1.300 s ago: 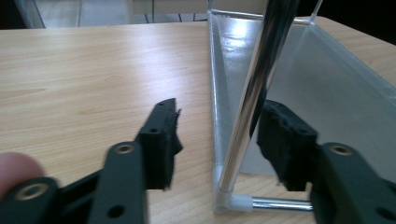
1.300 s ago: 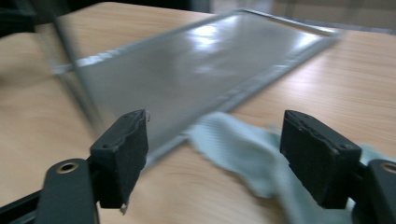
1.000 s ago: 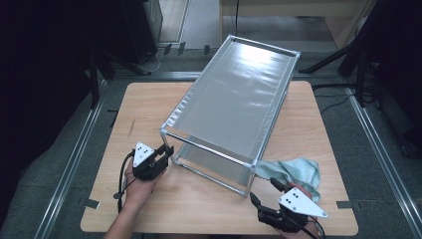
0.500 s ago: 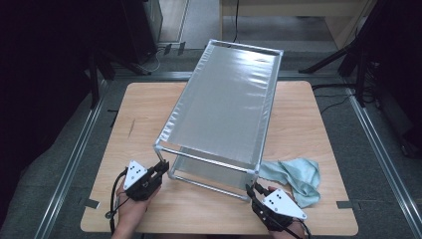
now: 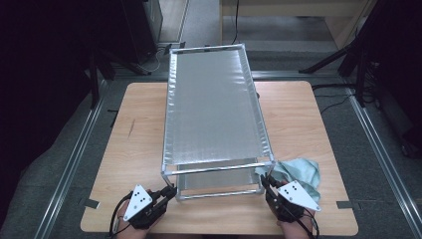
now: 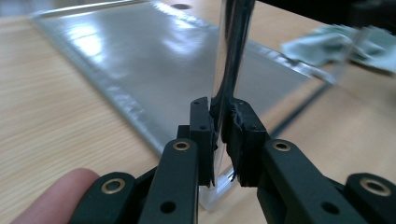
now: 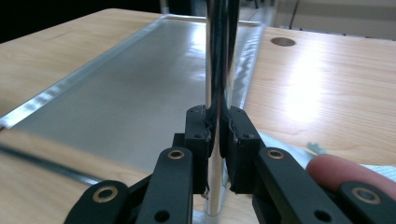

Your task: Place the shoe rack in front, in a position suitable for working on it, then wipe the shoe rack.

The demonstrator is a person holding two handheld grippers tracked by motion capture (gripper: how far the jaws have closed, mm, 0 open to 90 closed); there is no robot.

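A two-tier metal rack [image 5: 214,109] with silvery mesh shelves stands lengthwise on the wooden table [image 5: 308,114]. My left gripper [image 5: 171,190] is at its near left corner, and in the left gripper view the gripper [image 6: 223,112] is shut on the upright chrome post [image 6: 231,56] there. My right gripper [image 5: 263,181] is at the near right corner. Its jaws have just been closing, and in the right gripper view the gripper [image 7: 217,116] has its pads pressed on that corner's post [image 7: 217,51]. The lower shelf [image 7: 140,93] runs away behind the post.
A crumpled pale green cloth [image 5: 298,172] lies on the table beside the rack's near right corner, also visible as the cloth [image 6: 336,44] from the left gripper. Bare wood lies to both sides of the rack. Dark floor and metal rails [image 5: 74,159] surround the table.
The rack has swung from a slant to straight along the table. My left gripper came toward the near edge with its post. The right gripper's jaws closed onto the near right post.
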